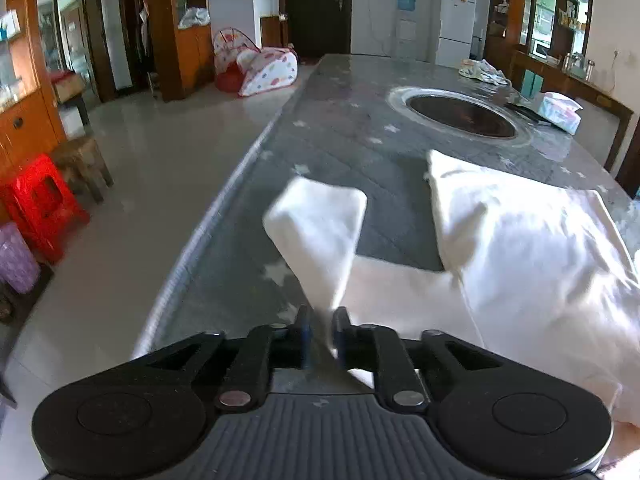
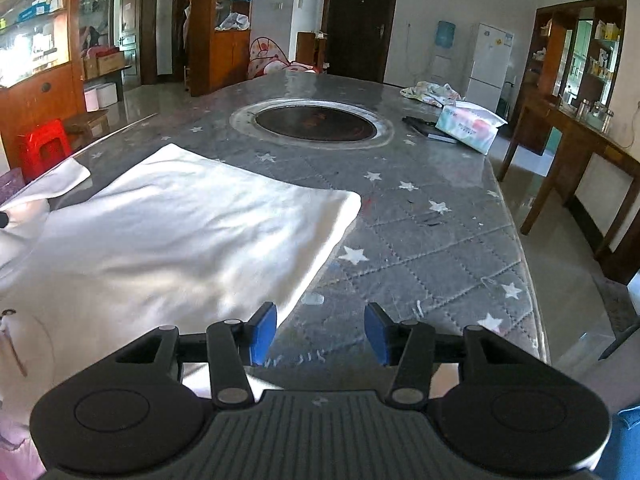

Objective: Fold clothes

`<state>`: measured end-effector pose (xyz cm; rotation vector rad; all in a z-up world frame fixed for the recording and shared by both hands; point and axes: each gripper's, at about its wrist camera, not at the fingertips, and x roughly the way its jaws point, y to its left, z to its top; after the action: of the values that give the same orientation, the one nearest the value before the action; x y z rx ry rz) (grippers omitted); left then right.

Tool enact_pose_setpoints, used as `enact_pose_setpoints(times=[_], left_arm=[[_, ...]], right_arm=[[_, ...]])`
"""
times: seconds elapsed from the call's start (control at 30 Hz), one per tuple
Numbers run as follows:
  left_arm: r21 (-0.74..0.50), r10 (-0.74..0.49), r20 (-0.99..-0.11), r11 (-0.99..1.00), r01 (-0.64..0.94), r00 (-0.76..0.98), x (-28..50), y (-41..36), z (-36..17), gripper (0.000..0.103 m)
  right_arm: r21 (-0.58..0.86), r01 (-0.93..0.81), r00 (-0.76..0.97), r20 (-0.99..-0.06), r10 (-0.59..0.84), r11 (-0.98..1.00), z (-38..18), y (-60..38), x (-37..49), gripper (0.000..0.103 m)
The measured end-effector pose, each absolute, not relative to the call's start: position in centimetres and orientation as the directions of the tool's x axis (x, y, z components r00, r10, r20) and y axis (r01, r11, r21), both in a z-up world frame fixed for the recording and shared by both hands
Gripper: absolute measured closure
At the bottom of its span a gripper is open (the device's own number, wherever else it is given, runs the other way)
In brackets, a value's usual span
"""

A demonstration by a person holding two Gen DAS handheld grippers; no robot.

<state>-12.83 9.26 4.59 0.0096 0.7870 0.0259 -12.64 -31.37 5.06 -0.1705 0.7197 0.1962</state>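
Observation:
A white garment point(image 1: 532, 248) lies on the grey star-patterned table point(image 1: 352, 128), its body partly folded. My left gripper point(image 1: 320, 332) is shut on the garment's left sleeve point(image 1: 320, 224), which stands lifted off the table ahead of the fingers. In the right wrist view the garment point(image 2: 180, 232) spreads over the table's near left, with the sleeve point(image 2: 60, 180) at far left. My right gripper point(image 2: 320, 330) is open and empty, hovering over bare table beside the garment's right edge.
A round dark inset point(image 2: 316, 122) sits mid-table. A tissue pack point(image 2: 468, 126), a dark flat object point(image 2: 430, 128) and a crumpled cloth point(image 2: 430, 92) lie at the far right. Red stool point(image 1: 40, 204) and wooden stool point(image 1: 82, 164) stand on the floor to the left.

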Motion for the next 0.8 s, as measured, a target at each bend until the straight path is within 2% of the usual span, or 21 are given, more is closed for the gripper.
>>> enact_pose_setpoints(times=[0.17, 0.33, 0.4, 0.5, 0.67, 0.8], left_arm=[[0.018, -0.002, -0.675, 1.0, 0.019, 0.738, -11.5, 8.5, 6.2, 0.068], [0.004, -0.075, -0.676, 0.994, 0.106, 0.733, -7.7, 5.8, 6.3, 0.068], [0.011, -0.093, -0.683, 0.99, 0.138, 0.725, -5.6, 4.5, 6.0, 0.068], [-0.006, -0.118, -0.7, 0.987, 0.16, 0.704, -2.8, 3.0, 5.5, 0.068], [-0.006, -0.13, -0.719, 0.983, 0.181, 0.683, 1.6, 1.2, 4.2, 0.059], [-0.01, -0.131, -0.738, 0.983, 0.183, 0.662, 4.5, 0.2, 3.0, 0.059]], right_arm=[[-0.082, -0.239, 0.733, -0.669, 0.124, 0.967, 5.1, -31.5, -10.6, 0.055], [-0.053, -0.233, 0.711, -0.69, 0.133, 0.971, 4.6, -31.4, -7.5, 0.056], [-0.05, -0.229, 0.707, -0.695, 0.131, 0.972, 4.4, -31.3, -6.4, 0.06], [-0.041, -0.225, 0.701, -0.701, 0.133, 0.973, 4.3, -31.2, -4.3, 0.062], [-0.033, -0.212, 0.689, -0.713, 0.126, 0.977, 3.7, -31.2, -1.6, 0.065], [-0.017, -0.205, 0.675, -0.726, 0.129, 0.979, 3.0, -31.3, 0.0, 0.07]])
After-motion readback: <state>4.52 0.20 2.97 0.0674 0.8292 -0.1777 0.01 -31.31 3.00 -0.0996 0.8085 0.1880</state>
